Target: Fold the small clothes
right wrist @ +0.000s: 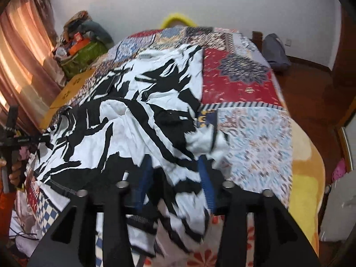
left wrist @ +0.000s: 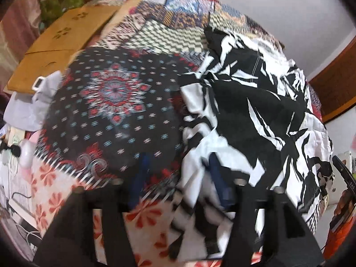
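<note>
Both tools stand apart: the left tool [left wrist: 178,178] straddles the shirt's [left wrist: 255,111] left edge, and the right tool [right wrist: 174,173] straddles its near right corner. The shirt lies rumpled mid-bed on the quilt [right wrist: 255,122], bare quilt either side.

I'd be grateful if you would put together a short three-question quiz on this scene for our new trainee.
1. True or false: the black-and-white patterned garment lies on a patchwork quilt.
2. Seen from the left claw, the garment lies mostly: A) left B) right C) out of view.
3. Fill in: the flat cardboard sheet beside the bed is ___ in colour.

Key: 1 true; 2 B; 3 brown.
</note>
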`<state>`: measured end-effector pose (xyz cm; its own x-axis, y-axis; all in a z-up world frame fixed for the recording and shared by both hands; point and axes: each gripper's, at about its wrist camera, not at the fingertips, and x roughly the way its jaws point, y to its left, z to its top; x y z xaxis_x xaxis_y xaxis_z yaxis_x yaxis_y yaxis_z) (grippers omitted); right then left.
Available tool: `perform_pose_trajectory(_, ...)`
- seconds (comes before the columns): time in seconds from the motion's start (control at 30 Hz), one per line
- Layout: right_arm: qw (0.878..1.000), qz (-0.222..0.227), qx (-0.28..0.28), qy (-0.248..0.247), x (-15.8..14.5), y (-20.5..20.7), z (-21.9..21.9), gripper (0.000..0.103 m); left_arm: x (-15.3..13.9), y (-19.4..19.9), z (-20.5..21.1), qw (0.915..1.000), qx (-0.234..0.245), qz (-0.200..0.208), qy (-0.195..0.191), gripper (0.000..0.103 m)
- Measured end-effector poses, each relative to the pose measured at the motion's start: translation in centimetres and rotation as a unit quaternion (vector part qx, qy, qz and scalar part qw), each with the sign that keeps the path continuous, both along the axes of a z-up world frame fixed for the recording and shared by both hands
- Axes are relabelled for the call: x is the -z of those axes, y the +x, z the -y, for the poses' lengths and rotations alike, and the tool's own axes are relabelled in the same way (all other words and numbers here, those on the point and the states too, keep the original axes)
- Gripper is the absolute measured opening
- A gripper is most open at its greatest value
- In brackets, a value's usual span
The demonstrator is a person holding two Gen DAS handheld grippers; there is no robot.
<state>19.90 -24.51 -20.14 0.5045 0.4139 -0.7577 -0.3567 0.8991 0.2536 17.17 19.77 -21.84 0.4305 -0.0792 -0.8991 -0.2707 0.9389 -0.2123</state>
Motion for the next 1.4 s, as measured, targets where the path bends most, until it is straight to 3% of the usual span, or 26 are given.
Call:
perform_pose_trajectory(0.17, 0.999, -0.02, 0.027, 0.007, 0.6, -1.9, 2.0, 0.052, -0.2, -3.2, 0.0, 0.9999, 0.01, -0.001, -0.006, 0.061)
perform_pose_trajectory(0.4, 0.996, -0.082, 0.033, 0.012, 4.6, -3.4, 2.0, 0.052, 1.4, -5.3, 1.4, 0.9998, 0.018, -0.001, 0.004, 0.061)
perform_pose_trajectory(0.43, 0.996, -0.087, 0.032, 0.012, 5.1, -3.5, 1.9, 0.052, 1.3, -5.4, 1.6, 0.9998, 0.018, 0.002, 0.008, 0.054)
perform_pose_trajectory(0.47, 0.995, -0.094, 0.03, 0.014, 5.7, -3.6, 1.7, 0.05, 1.2, -5.5, 1.7, 0.9998, 0.018, 0.004, 0.008, 0.041)
perform_pose_trajectory(0.5, 0.995, -0.092, 0.029, 0.019, 5.9, -3.7, 1.6, 0.042, 1.1, -5.5, 1.9, 0.9998, 0.021, 0.007, 0.003, 0.034)
perform_pose_trajectory(0.53, 0.996, -0.084, 0.026, 0.027, 5.9, -3.9, 1.5, 0.035, 1.0, -5.5, 2.1, 0.9997, 0.024, 0.008, -0.001, 0.02)
perform_pose_trajectory(0.6, 0.996, -0.08, 0.019, 0.042, 5.4, -4.0, 1.4, 0.012, 0.6, -5.6, 2.5, 0.9995, 0.031, 0.011, 0.004, 0.013)
perform_pose_trajectory(0.63, 0.996, -0.076, 0.019, 0.048, 5.1, -4.1, 1.4, 0.009, 0.3, -5.6, 2.8, 0.9993, 0.032, 0.015, 0.012, 0.011)
perform_pose_trajectory(0.8, 0.997, -0.033, -0.001, 0.07, 1.8, -4.4, 1.5, 0.007, -2.6, -5.6, 2.9, 0.9981, 0.028, 0.05, 0.022, 0.007)
perform_pose_trajectory(1.0, 0.994, 0.039, -0.019, 0.102, -4.8, -3.8, 2.3, 0.006, -10.3, -3.9, 1.6, 0.9905, 0.013, 0.135, 0.021, 0.007)
perform_pose_trajectory(1.13, 0.989, 0.092, -0.028, 0.116, -9.4, -2.2, 2.4, 0.006, -15.1, -1.6, 1.5, 0.9816, 0.01, 0.182, 0.056, 0.006)
perform_pose_trajectory(1.27, 0.984, 0.132, -0.026, 0.114, -12.3, 0.1, 1.8, 0.006, -17.8, 1.5, 1.2, 0.976, 0.003, 0.204, 0.075, 0.006)
perform_pose_trajectory(1.4, 0.985, 0.137, -0.015, 0.107, -12.9, 3.5, 1.4, 0.006, -18.4, 5.2, 0.8, 0.9754, -0.007, 0.202, 0.088, 0.006)
